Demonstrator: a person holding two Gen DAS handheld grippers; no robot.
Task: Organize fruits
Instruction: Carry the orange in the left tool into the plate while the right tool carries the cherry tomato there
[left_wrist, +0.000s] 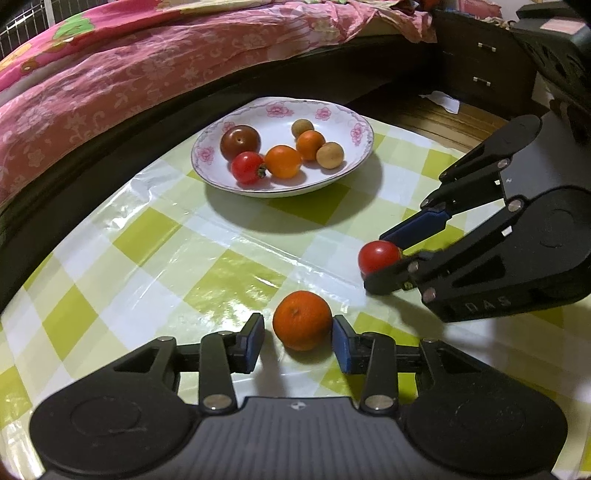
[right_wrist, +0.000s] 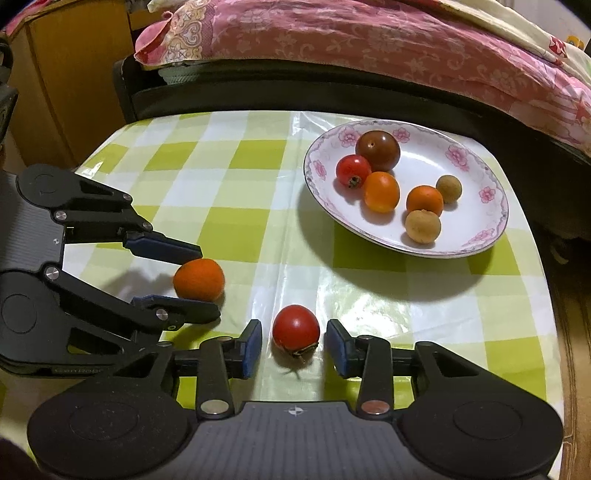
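On the checked counter (left_wrist: 229, 273), at six o'clock of the plate (left_wrist: 354, 122), the left gripper (left_wrist: 298, 341) straddled the orange (left_wrist: 302, 319) and the right gripper (right_wrist: 294, 345) the tomato (right_wrist: 295, 328), fingers released; each should clench gently, centred, before lifting.

Legible markings: one
Raised letters "DAS" on the black body of the right gripper (left_wrist: 384, 258), left wrist view; nothing else readable.
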